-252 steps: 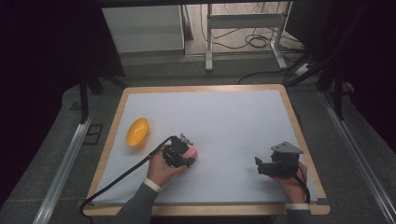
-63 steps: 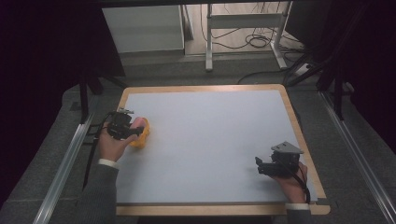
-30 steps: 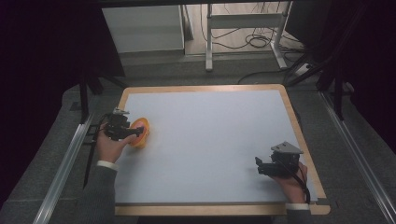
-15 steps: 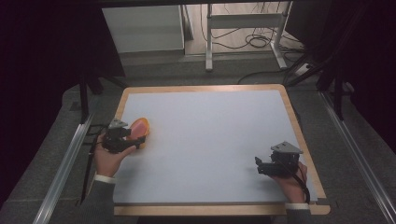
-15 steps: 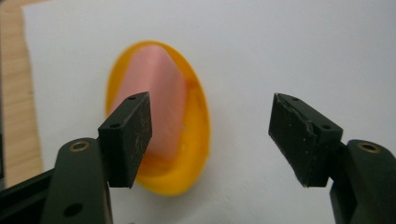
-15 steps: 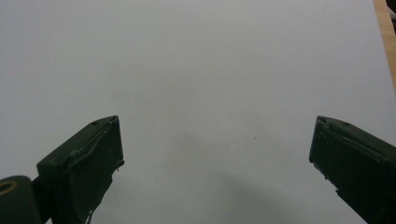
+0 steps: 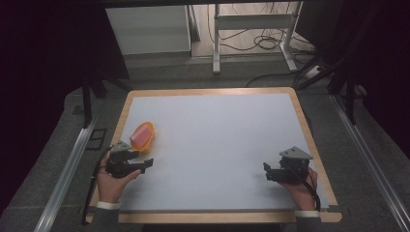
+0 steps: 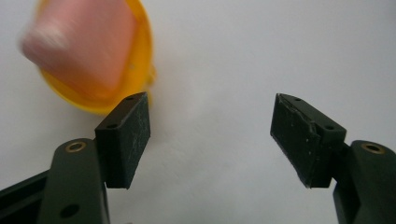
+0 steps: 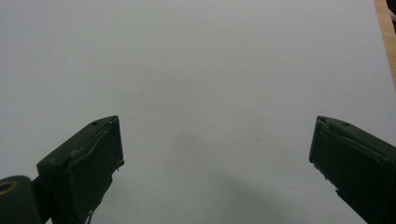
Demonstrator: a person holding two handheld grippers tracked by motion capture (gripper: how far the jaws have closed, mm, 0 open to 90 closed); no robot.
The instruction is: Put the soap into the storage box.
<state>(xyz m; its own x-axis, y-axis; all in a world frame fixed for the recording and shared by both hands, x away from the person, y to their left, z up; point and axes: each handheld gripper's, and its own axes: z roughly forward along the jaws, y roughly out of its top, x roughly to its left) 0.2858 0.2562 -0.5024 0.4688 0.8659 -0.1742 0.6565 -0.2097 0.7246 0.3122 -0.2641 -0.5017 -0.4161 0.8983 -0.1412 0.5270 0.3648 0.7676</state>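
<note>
We log the white table (image 7: 217, 145) first, then the orange dish (image 7: 144, 136) at its left edge, a pink block (image 7: 140, 135) lying in it. The left gripper (image 7: 145, 165) sits just beside the dish on the near side, jaws spread, empty; dish up-left of its jaws in the left gripper view. The right gripper (image 7: 267, 173) (jaws spread, empty) rests well apart.

From my end the surface (image 7: 217, 145) looks matt white with a wood rim; yellow dish (image 7: 146, 140) glossy plastic, jaws scuffed matt black.
</note>
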